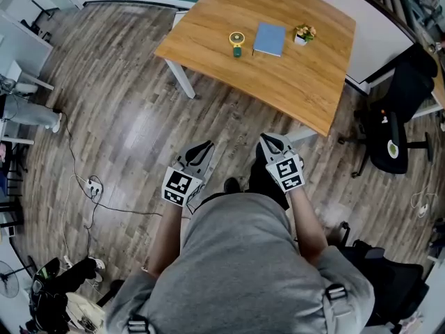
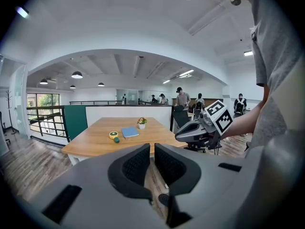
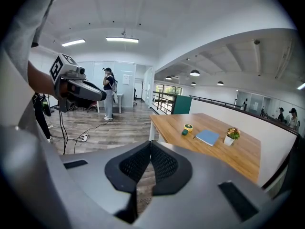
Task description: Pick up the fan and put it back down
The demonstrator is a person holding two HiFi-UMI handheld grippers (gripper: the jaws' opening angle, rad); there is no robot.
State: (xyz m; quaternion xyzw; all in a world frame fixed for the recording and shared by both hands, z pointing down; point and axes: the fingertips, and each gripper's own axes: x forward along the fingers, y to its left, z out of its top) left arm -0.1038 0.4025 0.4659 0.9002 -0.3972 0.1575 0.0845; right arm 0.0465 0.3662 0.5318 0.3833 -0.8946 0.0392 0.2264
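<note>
1. Head view: I am standing well back from the table point(image 1: 292, 82), holding my left tongs point(image 1: 204, 149) and right tongs point(image 1: 272, 143) low in front of me, both short of the table's near edge. The fan point(image 1: 237, 42), small and yellow, is sitting toward the table's far side, untouched. A blue notebook point(image 1: 270, 39) and a potted plant point(image 1: 304, 33) are lining up alongside it on the same tabletop.

2. Left gripper view: my left tongs point(image 2: 152, 149) are sitting almost fully closed, with only a sliver between the pads and nothing in them. They are pointing at the table, where the fan point(image 2: 113, 135) is waiting well ahead.

3. Right gripper view: my right tongs point(image 3: 150, 144) are pressing pad to pad, holding nothing. The fan point(image 3: 188, 127) is resting on the table off to their right.

4. Risk, as I am judging it: if I reach the table with the jaws closed like this, I will be nudging the fan, not gripping it. It looks light, so a bump could be sliding it across the table into the notebook, or tipping it.
</note>
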